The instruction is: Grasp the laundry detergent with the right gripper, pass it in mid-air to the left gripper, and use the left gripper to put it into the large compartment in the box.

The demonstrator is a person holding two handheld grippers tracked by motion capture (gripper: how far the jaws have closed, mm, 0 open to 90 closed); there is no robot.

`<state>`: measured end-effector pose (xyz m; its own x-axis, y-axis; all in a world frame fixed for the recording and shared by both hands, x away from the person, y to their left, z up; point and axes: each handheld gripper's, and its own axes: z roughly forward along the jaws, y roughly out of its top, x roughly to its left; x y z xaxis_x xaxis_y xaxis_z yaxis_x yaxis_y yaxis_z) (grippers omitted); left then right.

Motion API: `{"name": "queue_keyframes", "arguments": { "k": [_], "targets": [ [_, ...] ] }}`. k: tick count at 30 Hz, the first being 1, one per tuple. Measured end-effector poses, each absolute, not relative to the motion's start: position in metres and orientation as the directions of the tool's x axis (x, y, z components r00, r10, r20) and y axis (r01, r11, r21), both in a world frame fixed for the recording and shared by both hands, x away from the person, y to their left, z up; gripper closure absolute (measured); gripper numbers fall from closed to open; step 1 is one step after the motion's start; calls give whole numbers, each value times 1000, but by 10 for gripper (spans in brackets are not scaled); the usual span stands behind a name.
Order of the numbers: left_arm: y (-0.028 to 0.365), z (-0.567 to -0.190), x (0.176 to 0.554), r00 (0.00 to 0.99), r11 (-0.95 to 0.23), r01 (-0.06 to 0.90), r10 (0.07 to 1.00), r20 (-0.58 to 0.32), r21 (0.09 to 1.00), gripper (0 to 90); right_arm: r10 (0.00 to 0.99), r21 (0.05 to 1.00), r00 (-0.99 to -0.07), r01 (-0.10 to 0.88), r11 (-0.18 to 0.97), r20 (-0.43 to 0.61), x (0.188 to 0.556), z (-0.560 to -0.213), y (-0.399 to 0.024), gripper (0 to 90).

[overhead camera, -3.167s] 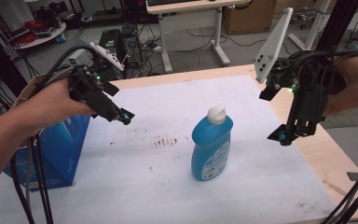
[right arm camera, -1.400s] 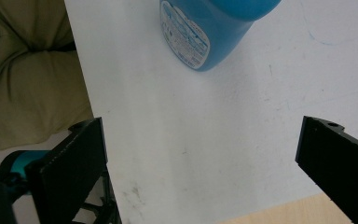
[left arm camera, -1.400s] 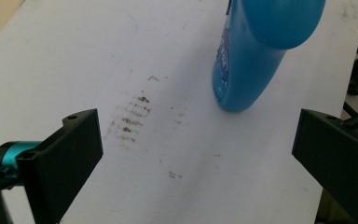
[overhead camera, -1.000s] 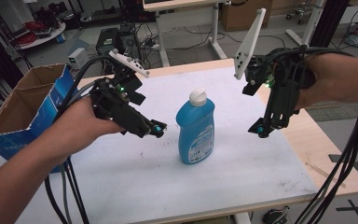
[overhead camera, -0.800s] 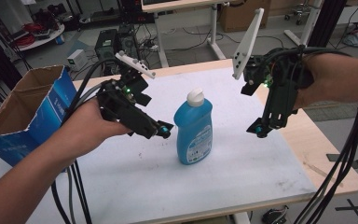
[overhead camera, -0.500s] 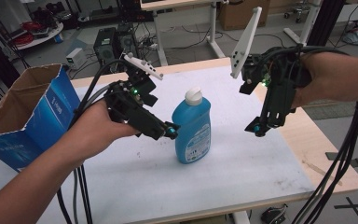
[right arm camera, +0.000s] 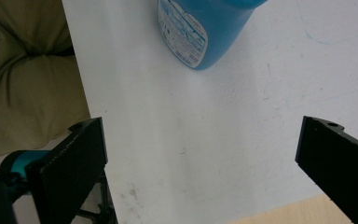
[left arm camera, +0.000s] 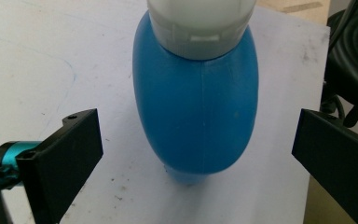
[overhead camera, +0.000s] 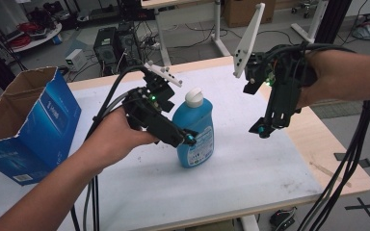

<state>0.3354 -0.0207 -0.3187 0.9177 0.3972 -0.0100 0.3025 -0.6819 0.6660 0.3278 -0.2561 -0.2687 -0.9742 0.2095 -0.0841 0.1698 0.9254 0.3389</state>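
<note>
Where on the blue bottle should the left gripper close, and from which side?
On the body just below the white cap, coming from the bottle's left as the left gripper already does. The bottle stands upright and, in the left gripper view, its rounded body sits between the open jaws with a gap on each side, so they could likely close across it without tipping it.

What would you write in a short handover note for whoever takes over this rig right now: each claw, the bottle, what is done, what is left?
Left claw: open, jaws either side of the blue bottle, not closed on it.
Right claw: open, holding nothing, hanging above the table to the bottle's right.
Bottle: upright mid-table, white cap on.
Cardboard box: at the table's left end.
Done: left claw lined up.
Left: close on the bottle, probably lift it.
</note>
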Motion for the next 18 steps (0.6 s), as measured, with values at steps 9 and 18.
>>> {"name": "queue_keyframes", "arguments": {
  "k": [9,18],
  "targets": [
    [-33,-330,337,916,-685,303,400,-5,663,17,210,345,-974,170,923,-80,329,-271,-258,11],
    [-42,-339,341,908,-688,305,419,16,659,16,206,349,-976,167,922,-77,331,-273,-258,11]
  ]
}}
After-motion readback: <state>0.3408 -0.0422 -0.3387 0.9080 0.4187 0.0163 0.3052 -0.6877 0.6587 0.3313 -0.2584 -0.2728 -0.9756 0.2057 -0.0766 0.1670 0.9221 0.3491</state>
